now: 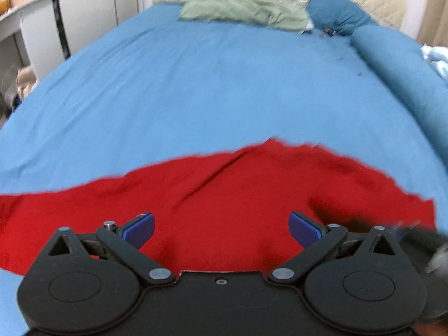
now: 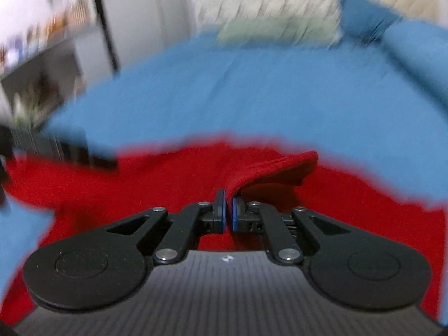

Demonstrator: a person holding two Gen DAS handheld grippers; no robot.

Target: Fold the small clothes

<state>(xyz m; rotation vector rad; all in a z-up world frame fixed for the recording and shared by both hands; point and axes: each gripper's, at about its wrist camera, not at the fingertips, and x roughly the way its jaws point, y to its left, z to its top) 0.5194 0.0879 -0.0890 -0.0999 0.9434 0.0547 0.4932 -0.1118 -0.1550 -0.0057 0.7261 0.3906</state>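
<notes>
Red cloth fills the near ground: the red garment lies spread on the blue bedsheet, rumpled, with a diagonal crease running across it. Low over its near edge hangs the left gripper, levelled forward along the bed, its jaws spread wide with blue pads well apart and nothing between them; the fabric lies beneath the gap. The right gripper is pitched the same way, just above the garment, and its jaws are pinched together on a fold of the red fabric, which rises from the pads and drapes off to the right as a lifted flap. That view is smeared with blur. Beyond the garment the sheet stretches bare toward the headboard, where a pale green cloth lies bunched beside a blue pillow. A long blue bolster runs down the right side of the bed.
</notes>
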